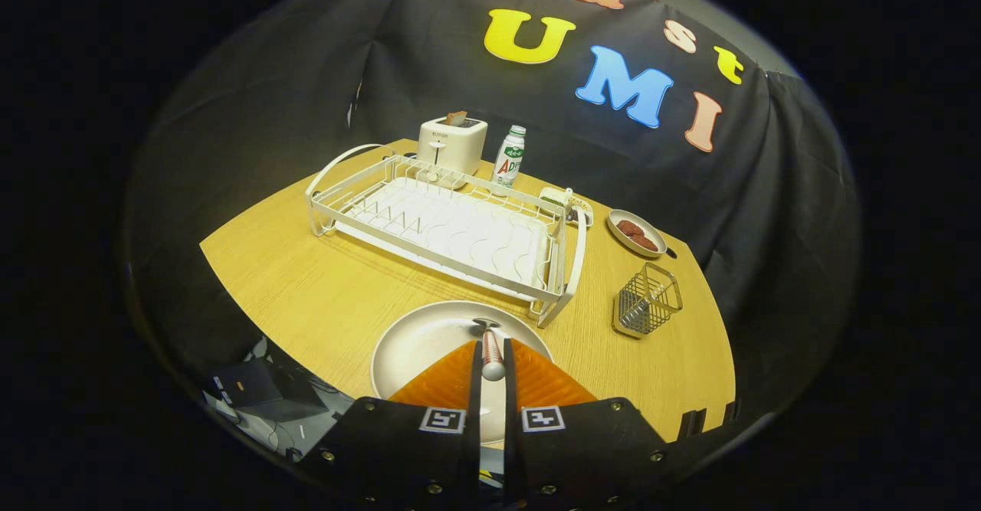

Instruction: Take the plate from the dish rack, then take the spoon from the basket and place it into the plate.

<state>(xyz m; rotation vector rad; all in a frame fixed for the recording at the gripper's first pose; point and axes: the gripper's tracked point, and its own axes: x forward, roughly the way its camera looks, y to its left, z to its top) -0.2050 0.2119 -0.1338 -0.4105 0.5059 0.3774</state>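
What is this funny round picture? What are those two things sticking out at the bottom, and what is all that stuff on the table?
The picture comes from a small camera that rides on a hand-held gripper, a tool with two fingers that a person squeezes shut. Those two things are its fingers, seen from behind. They are pinching a spoon above a white plate on a wooden table. Beyond the plate stands a white dish rack. Beside the rack is a small wire basket. Farther back are a toaster, a bottle and a little dish of brown snacks.
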